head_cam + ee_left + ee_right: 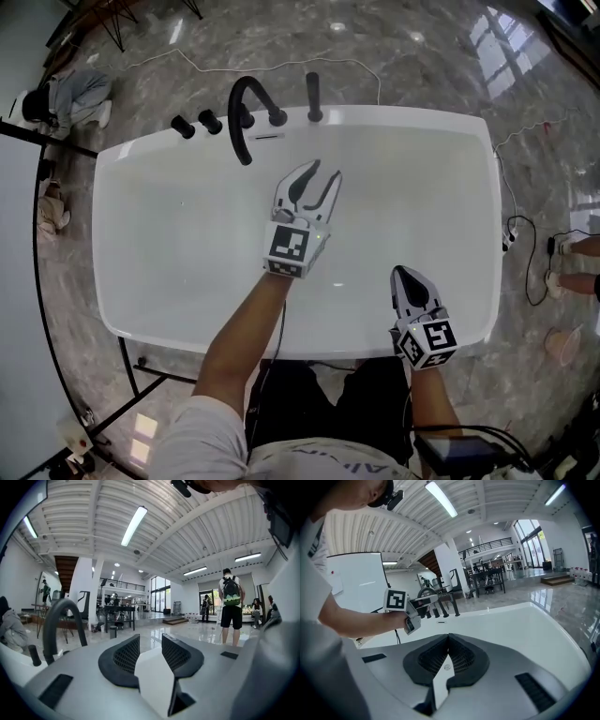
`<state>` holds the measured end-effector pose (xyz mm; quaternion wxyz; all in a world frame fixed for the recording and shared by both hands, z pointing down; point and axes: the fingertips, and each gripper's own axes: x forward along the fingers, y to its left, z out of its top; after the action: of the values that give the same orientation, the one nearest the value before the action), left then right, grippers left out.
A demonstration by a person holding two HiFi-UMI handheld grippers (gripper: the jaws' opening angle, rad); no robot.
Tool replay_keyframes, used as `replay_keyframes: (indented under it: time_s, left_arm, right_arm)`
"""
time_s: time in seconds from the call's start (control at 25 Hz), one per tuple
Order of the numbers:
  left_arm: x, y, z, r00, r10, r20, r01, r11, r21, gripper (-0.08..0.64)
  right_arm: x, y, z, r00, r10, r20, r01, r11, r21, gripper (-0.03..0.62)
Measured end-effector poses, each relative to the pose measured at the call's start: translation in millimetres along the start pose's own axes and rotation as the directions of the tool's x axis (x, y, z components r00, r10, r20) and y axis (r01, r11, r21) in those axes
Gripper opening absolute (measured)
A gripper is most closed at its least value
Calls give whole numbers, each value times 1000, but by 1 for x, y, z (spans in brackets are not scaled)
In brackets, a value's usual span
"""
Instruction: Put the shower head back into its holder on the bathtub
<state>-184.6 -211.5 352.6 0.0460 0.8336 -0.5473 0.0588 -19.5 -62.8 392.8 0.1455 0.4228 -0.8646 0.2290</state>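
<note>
A white bathtub (pixel 141 309) fills the head view. On its far rim stand a black arched faucet (pixel 246 112), black knobs (pixel 195 124) and the slim black shower head (pixel 313 97), upright to the faucet's right. My left gripper (pixel 321 174) hangs open over the tub's middle, pointing toward the far rim, with nothing between its jaws (pixel 151 645). My right gripper (pixel 402 273) is shut and empty above the near rim, its pads touching (pixel 448 641). In the right gripper view the left gripper (pixel 433 599) lies in front of the faucet and the shower head (pixel 455 605).
A marble floor surrounds the tub. A white cable (pixel 281 66) runs behind the far rim and black cables (pixel 534 253) lie at the right, near someone's feet (pixel 567 248). A bundle of clothing (pixel 75 94) lies far left. A person with a backpack (pixel 231 606) stands far off.
</note>
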Motion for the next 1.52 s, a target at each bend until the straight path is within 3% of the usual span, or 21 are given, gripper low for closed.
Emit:
replay_keyframes:
  time_s: [0.2,0.36,0.6,0.84,1.04,1.28,1.52]
  left_arm:
    - [-96,-3,38,1000,20,21,-21,999,38,37]
    - [-172,10,65,998,63,27,-62,998,-31,23]
    - [-262,5,103,997,75,-10,-75,997,-14,17]
    - [-320,-16,131,995,93,-44,-95,994,-55,17]
    - [-337,-45,171,986,167,-1,-167,985,-41,17]
    - [-339,-118,212,968,249,44,-248,968,-35,17]
    - [-357,-193,230,949,306,71,-300,950,-81,18]
  right_arm:
    - [-40,37,15,999,-34,19,34,999,-11,11]
    - [-71,69,33,997,-68,44,69,997,-35,11]
    - [-114,111,68,991,-100,84,103,994,-38,11]
    - [-129,140,95,993,-17,116,22,999,-44,11]
    - [-141,137,109,986,89,138,-82,995,-58,11]
    - [-208,120,117,963,223,154,-209,973,-101,11]
    - [-270,102,121,941,302,151,-275,945,-176,11]
